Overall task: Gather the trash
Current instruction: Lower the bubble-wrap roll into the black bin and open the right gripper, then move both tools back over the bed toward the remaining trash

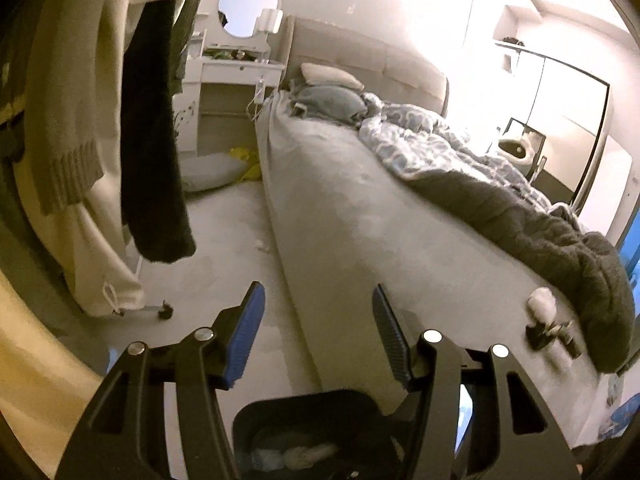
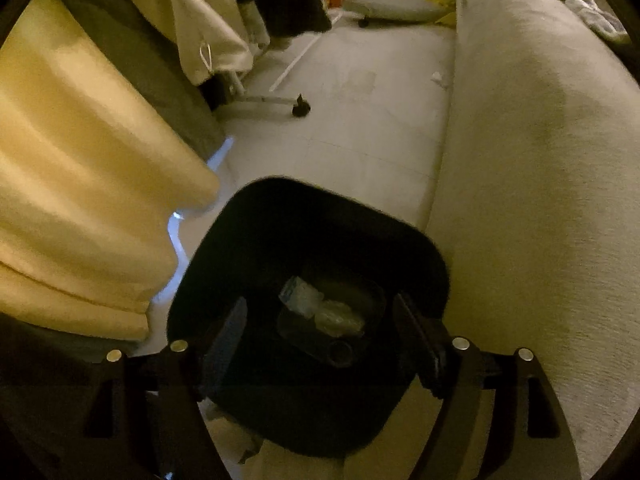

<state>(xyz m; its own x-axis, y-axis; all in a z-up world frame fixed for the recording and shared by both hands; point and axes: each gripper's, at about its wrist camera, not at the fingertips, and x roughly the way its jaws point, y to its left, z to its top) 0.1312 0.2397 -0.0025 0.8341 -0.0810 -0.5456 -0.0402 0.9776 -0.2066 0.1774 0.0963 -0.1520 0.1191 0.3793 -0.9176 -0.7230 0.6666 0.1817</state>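
Left wrist view: left gripper [image 1: 316, 300] is spread wide, holding nothing, bare floor [image 1: 232, 224] mid-frame beside the bed edge [image 1: 304, 216]; crumpled tissue [image 1: 541, 299] lower right on the bed.

Right wrist view: right gripper [image 2: 320, 312] also wide, right over the black bin [image 2: 256, 216] at bottom center, plastic wrappers [image 2: 320, 308] inside.

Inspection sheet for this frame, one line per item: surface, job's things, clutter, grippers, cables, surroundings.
Surface: pale floor between the bed and hanging clothes.
Job's things: black bin on the floor, clear plastic wrappers inside; small white scrap on the floor by the bed.
Clutter: white wad on the bed edge; cushion and yellow item on the floor.
Grippers: left gripper open, empty; right gripper open over the bin.
Cables: white cable hanging by the vanity.
Surroundings: yellow curtain, rumpled duvet.
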